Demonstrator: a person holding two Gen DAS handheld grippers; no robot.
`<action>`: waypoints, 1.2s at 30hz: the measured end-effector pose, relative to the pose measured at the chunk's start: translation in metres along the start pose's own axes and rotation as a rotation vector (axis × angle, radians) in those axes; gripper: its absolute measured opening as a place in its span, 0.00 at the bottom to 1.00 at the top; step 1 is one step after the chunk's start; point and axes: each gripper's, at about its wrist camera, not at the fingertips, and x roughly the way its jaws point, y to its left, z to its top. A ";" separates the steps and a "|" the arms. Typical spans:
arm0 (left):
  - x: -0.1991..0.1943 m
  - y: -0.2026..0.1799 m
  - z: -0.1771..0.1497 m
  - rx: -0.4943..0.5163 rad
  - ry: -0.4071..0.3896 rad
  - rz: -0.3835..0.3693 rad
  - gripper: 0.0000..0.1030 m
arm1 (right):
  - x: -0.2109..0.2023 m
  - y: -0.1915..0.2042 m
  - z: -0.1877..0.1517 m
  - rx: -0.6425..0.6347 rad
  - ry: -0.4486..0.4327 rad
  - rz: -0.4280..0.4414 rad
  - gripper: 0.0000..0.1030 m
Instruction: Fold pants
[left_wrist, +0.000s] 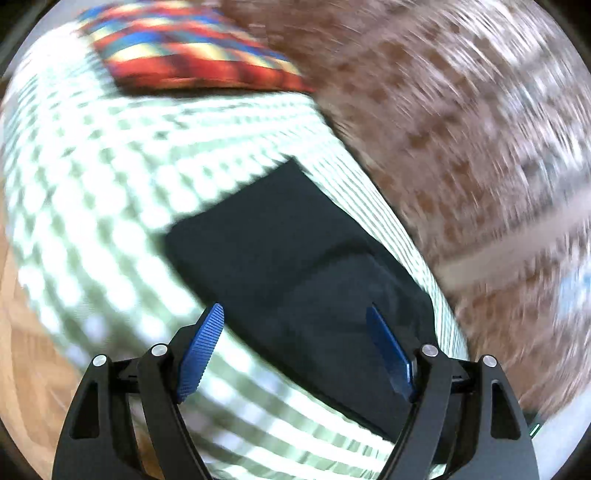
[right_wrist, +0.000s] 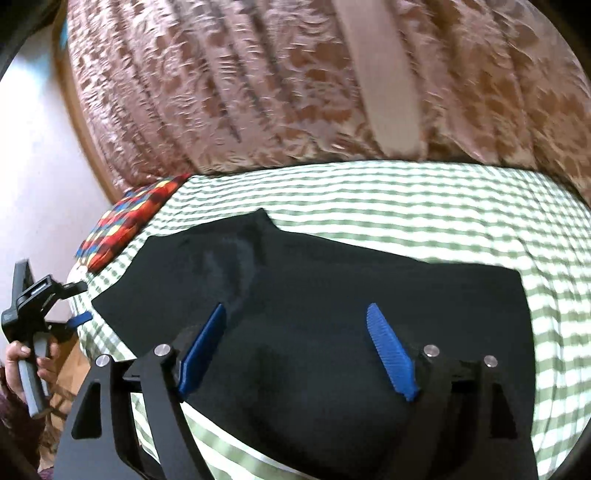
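Blue fingers (right_wrist: 391, 354) of the right gripper (right_wrist: 297, 310) are spread wide and empty above the black pants (right_wrist: 332, 295). Those pants lie folded into a flat, compact block on the bed (right_wrist: 406, 192), on its green-and-white checked sheet, close to the near edge. One corner sticks up toward the curtain (right_wrist: 221, 92). Left gripper (left_wrist: 295, 310) fingers are likewise apart, holding nothing, over the pants' end. A colourful pillow (left_wrist: 192, 48) rests at the bed's far corner.
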 end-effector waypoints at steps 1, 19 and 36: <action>-0.003 0.013 0.005 -0.056 -0.002 -0.007 0.76 | 0.000 -0.004 -0.002 0.014 0.004 -0.002 0.76; 0.042 0.025 0.023 -0.152 0.000 0.089 0.15 | 0.018 -0.012 -0.021 -0.005 0.050 -0.045 0.81; 0.019 -0.180 -0.083 0.724 0.113 -0.331 0.12 | 0.004 0.009 0.029 0.205 0.082 0.478 0.90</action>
